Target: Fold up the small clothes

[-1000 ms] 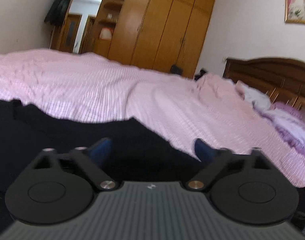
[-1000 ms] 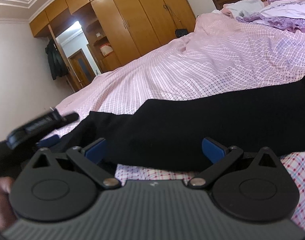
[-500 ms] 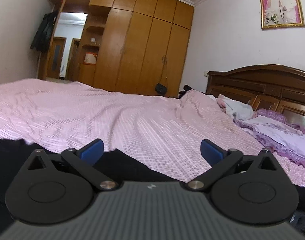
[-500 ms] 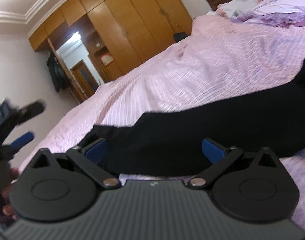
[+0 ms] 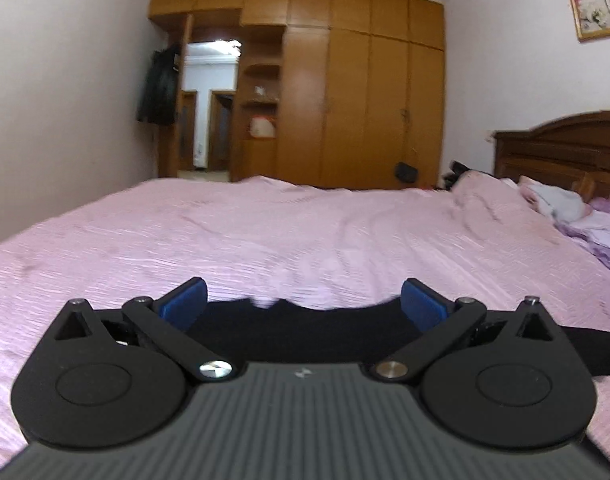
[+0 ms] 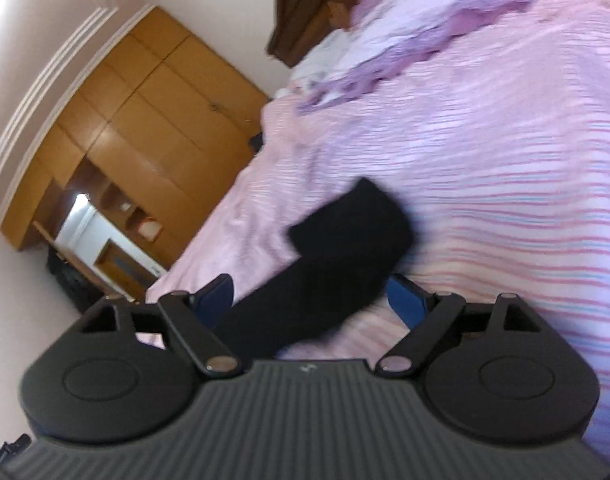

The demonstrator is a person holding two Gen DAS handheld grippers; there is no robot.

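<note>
A wide bed [image 5: 305, 240] covered by a pink striped sheet is shown, backed by a wooden wardrobe [image 5: 365, 108] and an open doorway [image 5: 209, 108]; a headboard [image 5: 565, 148] stands at the right. Much open sheet is left beyond the left gripper [image 5: 303, 300], whose jaws are spread wide and empty. A black garment [image 6: 325, 264] lies lengthwise toward the pillows between the right gripper [image 6: 309, 296] jaws, which have just been closing; whether it is gripped cannot be told.
</note>
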